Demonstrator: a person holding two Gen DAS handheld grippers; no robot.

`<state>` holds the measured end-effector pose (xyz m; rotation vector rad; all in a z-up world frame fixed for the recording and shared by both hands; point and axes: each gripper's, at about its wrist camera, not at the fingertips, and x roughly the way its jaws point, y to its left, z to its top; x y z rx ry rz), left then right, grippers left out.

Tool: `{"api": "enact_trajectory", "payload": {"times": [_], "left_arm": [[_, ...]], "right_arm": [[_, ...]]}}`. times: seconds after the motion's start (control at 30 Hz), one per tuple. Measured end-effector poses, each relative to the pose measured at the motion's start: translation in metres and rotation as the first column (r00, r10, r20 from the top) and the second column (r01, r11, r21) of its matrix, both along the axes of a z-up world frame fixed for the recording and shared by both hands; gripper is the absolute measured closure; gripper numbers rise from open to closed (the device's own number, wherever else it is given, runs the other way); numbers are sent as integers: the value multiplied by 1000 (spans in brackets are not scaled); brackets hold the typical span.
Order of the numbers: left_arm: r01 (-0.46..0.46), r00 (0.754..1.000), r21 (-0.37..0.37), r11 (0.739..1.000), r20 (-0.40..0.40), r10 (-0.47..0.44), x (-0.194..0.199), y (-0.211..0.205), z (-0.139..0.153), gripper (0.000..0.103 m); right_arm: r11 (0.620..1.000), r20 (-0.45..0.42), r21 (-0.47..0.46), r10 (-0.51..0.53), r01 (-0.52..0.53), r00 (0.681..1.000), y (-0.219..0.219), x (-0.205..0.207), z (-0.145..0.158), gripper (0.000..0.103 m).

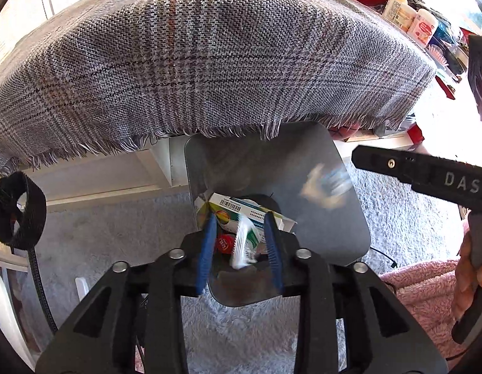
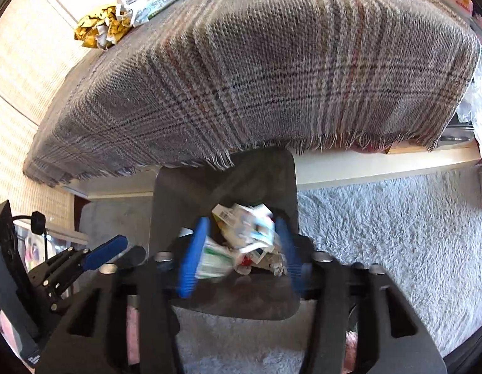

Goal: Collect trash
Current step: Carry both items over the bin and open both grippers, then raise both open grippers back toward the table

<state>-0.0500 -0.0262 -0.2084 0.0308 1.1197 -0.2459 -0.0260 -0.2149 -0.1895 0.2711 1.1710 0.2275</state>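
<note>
Right gripper (image 2: pixel 241 249) points steeply down over the grey bin (image 2: pixel 166 193), blue jaws parted, and a blurred wad of white paper (image 2: pixel 250 227) sits between them, seemingly loose rather than pinched. Below it, the bin already holds a barcoded carton (image 2: pixel 224 213) and a green-and-white wrapper (image 2: pixel 214 260). At lower left the left gripper (image 2: pixel 105 254) pokes in beside the bin. Above, a plaid cloth (image 2: pixel 272 78) drapes over the counter's edge, fringe touching the bin's far rim, with crumpled yellow wrappers (image 2: pixel 96 31) up on top. Pale shaggy carpet (image 2: pixel 397 224) spreads to the right.
</note>
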Motion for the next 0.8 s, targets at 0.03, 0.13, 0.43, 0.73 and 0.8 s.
{"api": "enact_trajectory", "payload": {"times": [0.03,0.13,0.43,0.73,0.8], "left_arm": [[-2,1000,1,1000,1,2,0,2,2,68],[-11,1000,9,1000,15,11,-3,6,6,45],[-52,997,35,998,60,50,-10,18,21,10],[-80,990,14,997,120,77,-9,31,55,9],[-88,986,21,996,142,84,-6,36,66,9]], "right_arm": [[1000,2,-1,2,-2,1000,0,0,1,49],[1000,17,-20,-7,7,1000,0,0,5,29],[999,37,-30,-31,32,999,-7,-1,13,7],[999,111,29,-28,25,993,-9,-3,57,4],[999,128,36,-27,22,991,-9,0,68,4]]}}
